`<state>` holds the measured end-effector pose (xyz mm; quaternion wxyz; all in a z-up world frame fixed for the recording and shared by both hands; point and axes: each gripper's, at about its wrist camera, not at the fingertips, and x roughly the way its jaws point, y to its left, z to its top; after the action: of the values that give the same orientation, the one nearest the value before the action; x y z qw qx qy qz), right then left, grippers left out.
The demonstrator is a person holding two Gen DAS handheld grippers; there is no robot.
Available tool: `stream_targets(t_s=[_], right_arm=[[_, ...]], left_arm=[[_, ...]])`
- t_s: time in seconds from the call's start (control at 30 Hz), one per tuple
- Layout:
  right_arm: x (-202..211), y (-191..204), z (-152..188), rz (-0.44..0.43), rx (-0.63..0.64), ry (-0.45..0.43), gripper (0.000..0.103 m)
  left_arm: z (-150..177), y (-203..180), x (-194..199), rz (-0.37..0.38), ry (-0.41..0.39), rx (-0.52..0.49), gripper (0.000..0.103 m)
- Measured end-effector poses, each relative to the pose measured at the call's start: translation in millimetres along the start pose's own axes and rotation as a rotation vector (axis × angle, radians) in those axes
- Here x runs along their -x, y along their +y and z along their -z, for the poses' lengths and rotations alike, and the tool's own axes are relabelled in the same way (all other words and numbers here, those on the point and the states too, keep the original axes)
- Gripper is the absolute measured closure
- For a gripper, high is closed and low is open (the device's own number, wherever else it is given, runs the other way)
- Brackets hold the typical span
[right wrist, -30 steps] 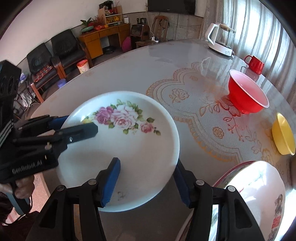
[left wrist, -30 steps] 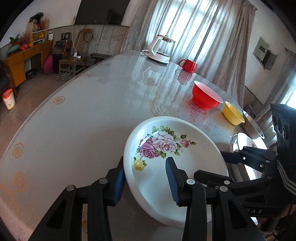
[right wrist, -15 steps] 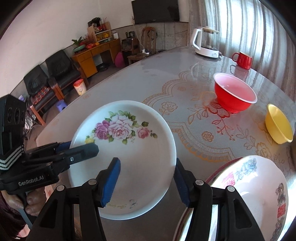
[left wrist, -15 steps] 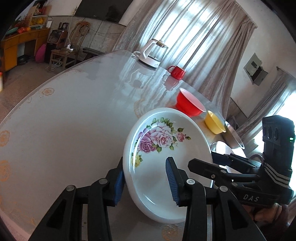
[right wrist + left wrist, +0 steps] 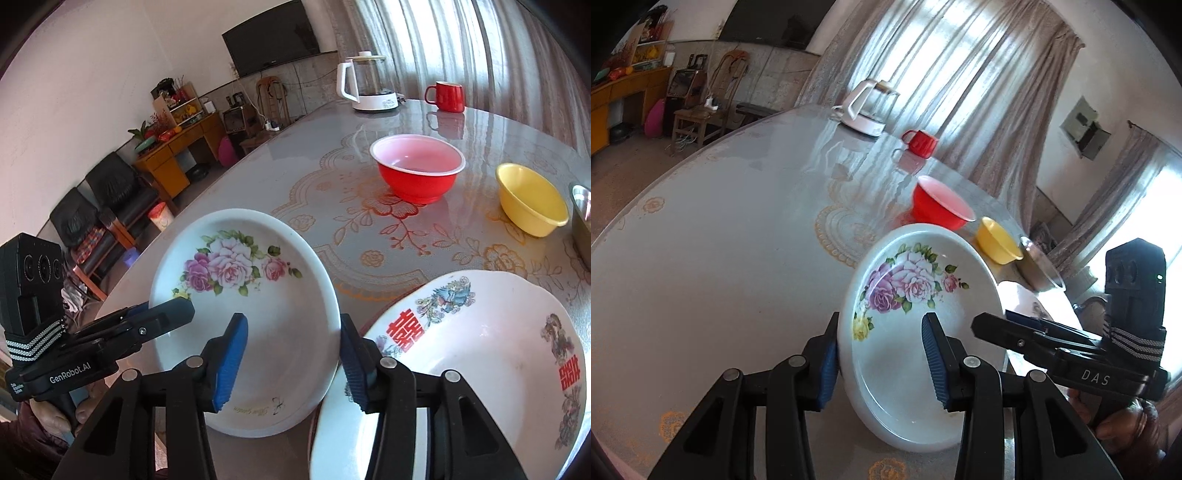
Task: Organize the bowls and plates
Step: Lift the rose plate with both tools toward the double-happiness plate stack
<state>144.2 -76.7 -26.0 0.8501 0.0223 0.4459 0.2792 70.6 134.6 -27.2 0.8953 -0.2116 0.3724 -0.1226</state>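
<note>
white rose-painted ceramic plate [image 5: 255, 317] tilted above glass-topped table [image 5: 720, 236], beside white bowl with red characters [image 5: 480, 365] | left gripper [image 5: 882, 354] and right gripper [image 5: 291, 354] each pinching opposite rims | risk: uneven pull slips glazed rim, plate strikes bowl

metal bowl [image 5: 583, 221]: cut off at right frame edge | printed bowl [image 5: 480, 369]: lower part hidden behind gripper fingers
</note>
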Motion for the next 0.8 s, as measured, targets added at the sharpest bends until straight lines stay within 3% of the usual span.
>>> stream_targets(t_s=[0.03,0.33,0.53,0.67,0.8], right_arm=[[-2,-1,0,0.008,0.0,0.005,0.059],[-28,9,-11,0.046,0.099,0.113,0.06],[-48,19,-21,0.083,0.208,0.207,0.059],[-62,26,-22,0.117,0.306,0.283,0.058],[-66,28,-20,0.122,0.355,0.314,0.057]], left_arm=[[1,2,-2,-0.004,0.008,0.003,0.062],[11,13,-7,-0.087,0.023,0.006,0.063],[15,13,1,-0.096,0.008,-0.002,0.058],[30,13,6,-0.072,0.042,-0.009,0.061],[44,2,11,-0.104,0.011,-0.051,0.062]])
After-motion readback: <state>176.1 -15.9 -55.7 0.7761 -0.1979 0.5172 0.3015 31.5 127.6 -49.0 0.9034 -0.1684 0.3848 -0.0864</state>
